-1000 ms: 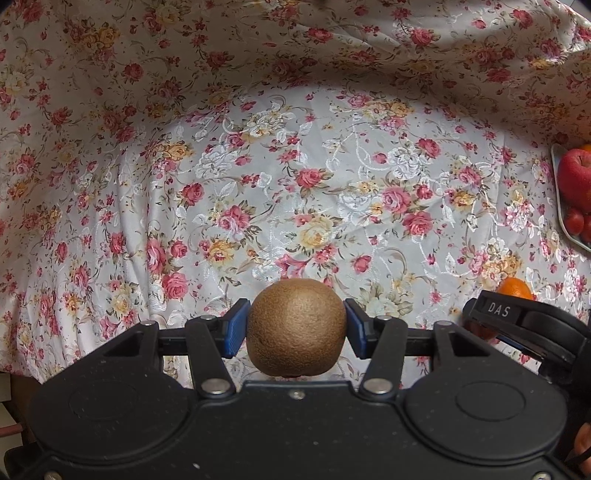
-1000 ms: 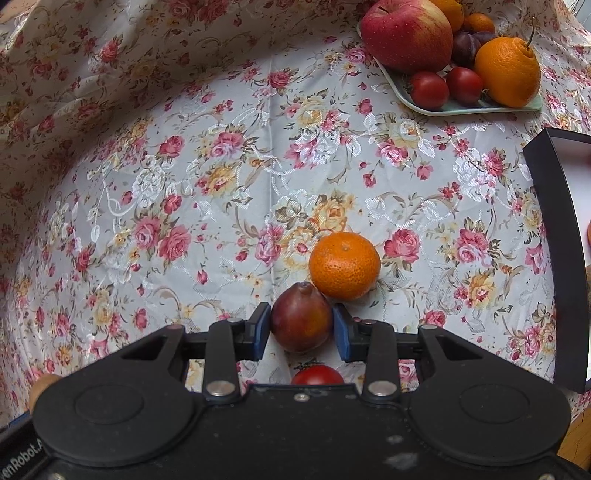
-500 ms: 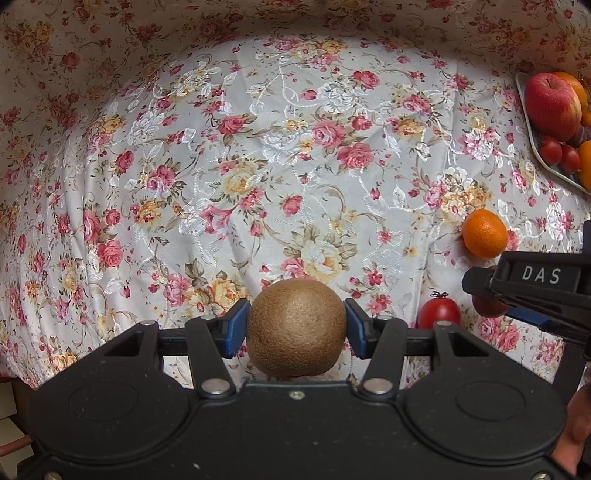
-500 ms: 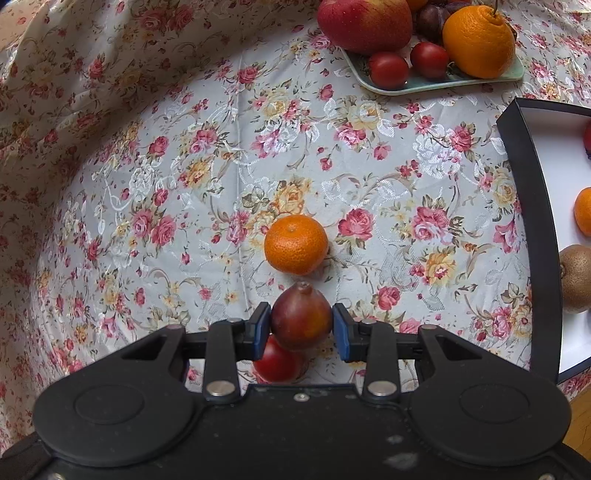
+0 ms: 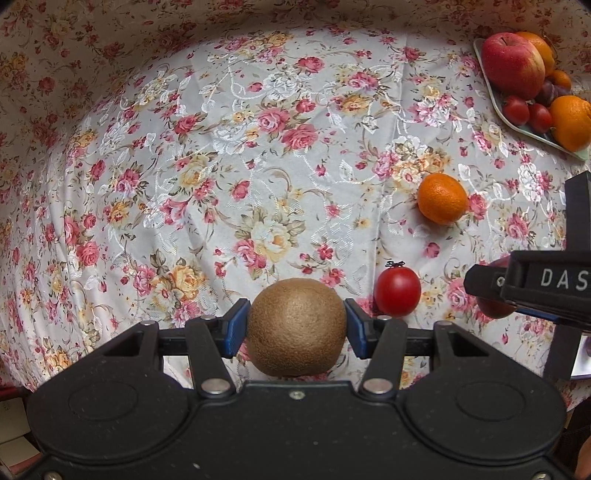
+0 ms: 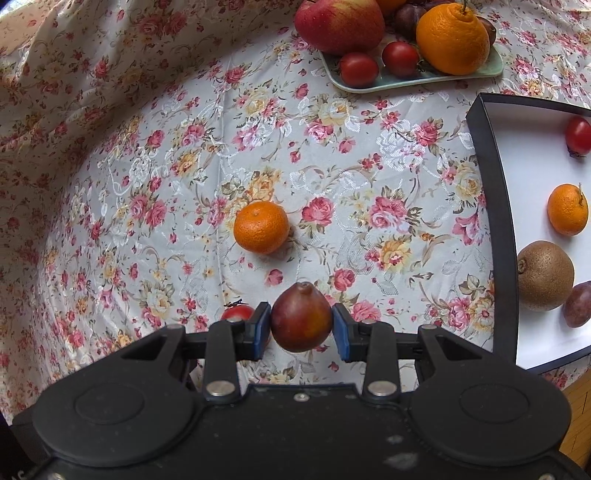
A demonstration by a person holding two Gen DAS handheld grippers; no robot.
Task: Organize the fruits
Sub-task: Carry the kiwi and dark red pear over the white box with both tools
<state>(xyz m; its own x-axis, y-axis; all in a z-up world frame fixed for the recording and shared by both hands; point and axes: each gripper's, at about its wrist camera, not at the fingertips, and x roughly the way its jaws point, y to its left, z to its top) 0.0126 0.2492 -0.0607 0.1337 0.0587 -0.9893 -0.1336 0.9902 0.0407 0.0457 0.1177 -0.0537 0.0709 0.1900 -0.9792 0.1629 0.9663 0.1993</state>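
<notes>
A kiwi is clamped between the blue pads of the left tongs, which point almost straight down over the bench. A dark red plum is pinched the same way in the right tongs, its pointed end forward. Both fruits appear to be lifted clear of the floral cloth, though the gap beneath them cannot be judged well. Just beyond the left tongs a cherry tomato lies loose on the cloth, and farther out a mandarin is seen, apart from it. To the right a black-walled box with a white floor is seen, already holding a second kiwi, another plum, a small orange and a tomato. At the far edge a pale green tray carries an apple, a large orange, tomatoes and dark plums. The step in hand is judged to be carriage of both fruits to the box. It would be done well if each fruit were kept high enough to clear the box wall, lowered close to the white floor before the pads are parted, and set beside its own kind without the fruits already there being knocked. The plum should be gripped lightly, since it is likely to bruise.
</notes>
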